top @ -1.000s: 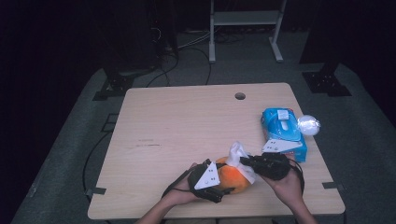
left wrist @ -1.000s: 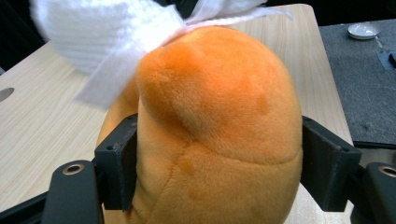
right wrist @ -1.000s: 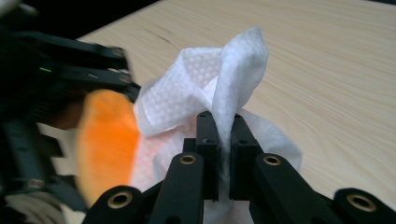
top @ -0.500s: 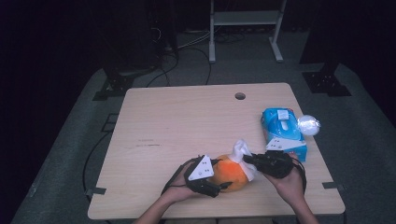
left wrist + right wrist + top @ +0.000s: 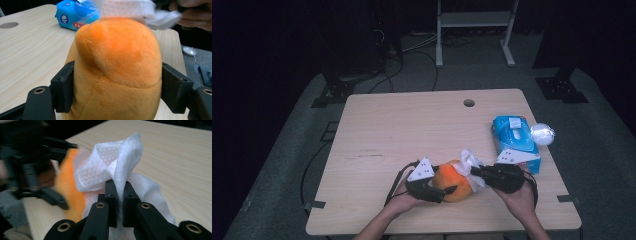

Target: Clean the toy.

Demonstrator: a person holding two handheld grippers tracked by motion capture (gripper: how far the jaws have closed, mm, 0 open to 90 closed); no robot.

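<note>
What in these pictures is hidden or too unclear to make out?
- Orange plush toy: its lower part is cut off by the left gripper view's bottom edge, and the white wipe covers its far end.
- Blue tissue pack: its print is too small to read in the high view.
- Shiny round thing beside the pack: too small and glary to identify.
- Left gripper: blurred in the right gripper view.

Your right gripper (image 5: 120,195) pinched the white wipe (image 5: 117,157) firmly; the orange plush toy (image 5: 70,192) lay at nine o'clock, touching it.
</note>
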